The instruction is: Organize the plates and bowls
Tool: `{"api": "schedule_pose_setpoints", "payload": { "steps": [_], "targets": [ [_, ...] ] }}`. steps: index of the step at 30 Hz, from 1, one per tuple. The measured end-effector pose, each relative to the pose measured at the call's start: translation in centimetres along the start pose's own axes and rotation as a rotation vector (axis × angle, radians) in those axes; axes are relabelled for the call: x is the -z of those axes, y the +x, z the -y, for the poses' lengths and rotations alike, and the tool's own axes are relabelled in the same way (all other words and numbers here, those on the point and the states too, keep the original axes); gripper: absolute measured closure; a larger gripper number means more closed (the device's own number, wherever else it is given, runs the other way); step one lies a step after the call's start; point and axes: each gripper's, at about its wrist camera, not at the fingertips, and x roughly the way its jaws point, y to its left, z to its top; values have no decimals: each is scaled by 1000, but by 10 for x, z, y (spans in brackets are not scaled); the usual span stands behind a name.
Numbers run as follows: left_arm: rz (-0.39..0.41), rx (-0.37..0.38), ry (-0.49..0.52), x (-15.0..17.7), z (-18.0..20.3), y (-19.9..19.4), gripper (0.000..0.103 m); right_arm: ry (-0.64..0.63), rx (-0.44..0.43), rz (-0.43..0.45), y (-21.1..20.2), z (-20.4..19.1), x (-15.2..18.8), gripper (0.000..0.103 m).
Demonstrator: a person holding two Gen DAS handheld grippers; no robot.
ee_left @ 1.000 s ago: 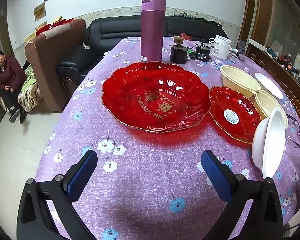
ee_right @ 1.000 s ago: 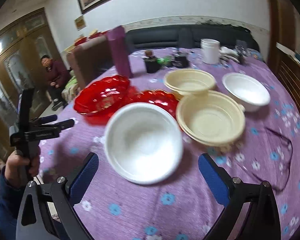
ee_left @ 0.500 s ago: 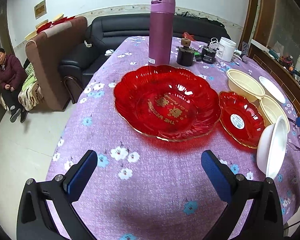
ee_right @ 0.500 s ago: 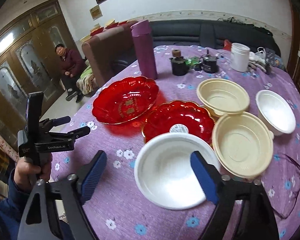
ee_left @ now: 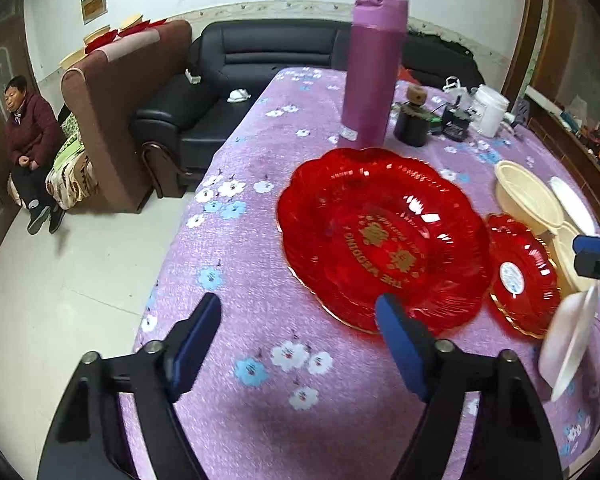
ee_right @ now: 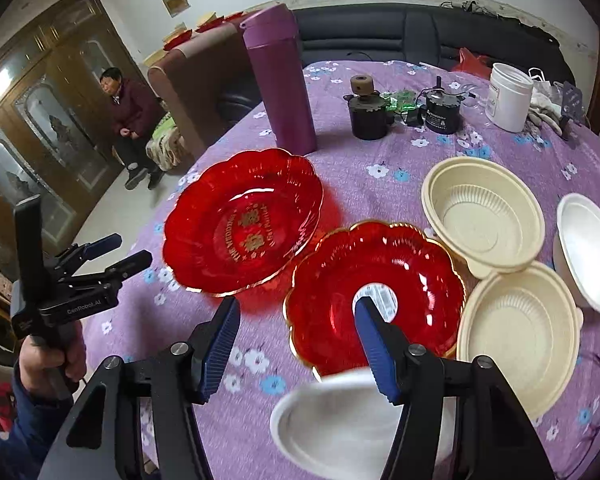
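Probably a home living room: black sofa [ee_left: 236, 68], brown armchair [ee_left: 116, 120], floral-clothed table [ee_left: 240, 272], wooden cabinets [ee_right: 40, 120].

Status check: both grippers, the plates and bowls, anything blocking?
Left hand-held gripper and right hand-held gripper empty, jaws just narrowing. Large red scalloped plastic plate, small red plate unstacked. Tall purple flask behind, clear.

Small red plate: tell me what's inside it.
The small red plate holds only a round white sticker at its centre; the right tongs cover part of its bowl.

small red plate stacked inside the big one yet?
No. In the right wrist view the small red plate lies on the tablecloth beside the large red plate, not inside it.
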Motion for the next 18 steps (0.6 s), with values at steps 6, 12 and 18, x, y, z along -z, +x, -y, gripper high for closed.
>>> {"api": "schedule_pose_setpoints", "payload": {
  "steps": [6, 12, 18],
  "targets": [
    [-42, 24, -34, -17, -16, 20, 29, 4, 3, -41, 24, 3, -25, 39],
    [-70, 62, -81, -33, -28, 37, 37, 41, -3, -85, 49, 17, -48, 55],
    [-105, 78, -95, -40, -31, 56, 52, 62, 8, -112, 70, 26, -62, 58]
  ]
}}
